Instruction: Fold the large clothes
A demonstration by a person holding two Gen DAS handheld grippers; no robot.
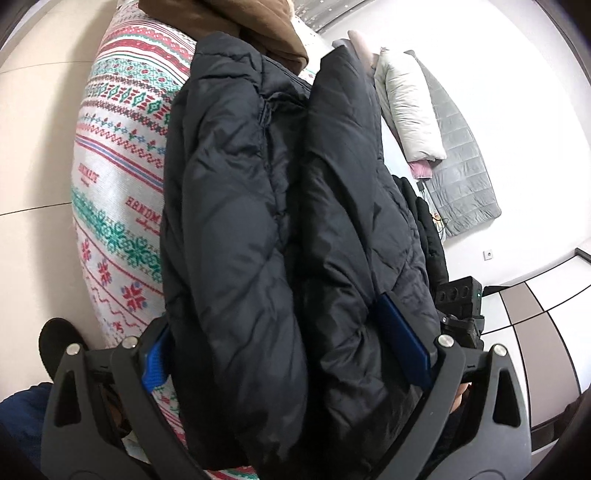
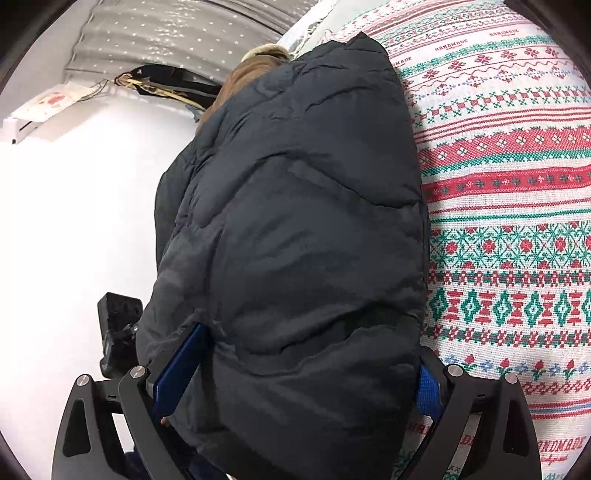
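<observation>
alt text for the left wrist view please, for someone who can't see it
A bulky black quilted puffer jacket, bunched lengthwise, fills the frame between the wide-spread blue-padded fingers of the left gripper. It lies on a red, green and white patterned knit blanket, with a brown garment beyond.

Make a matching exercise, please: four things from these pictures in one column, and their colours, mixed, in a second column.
Things:
1. puffer jacket
2. garment beyond the jacket
3. quilted mat by the wall
4. pads on the jaws

Colours:
a. grey
b. blue
c. black
d. brown

Pairs: 1-c, 2-d, 3-a, 4-b
</observation>
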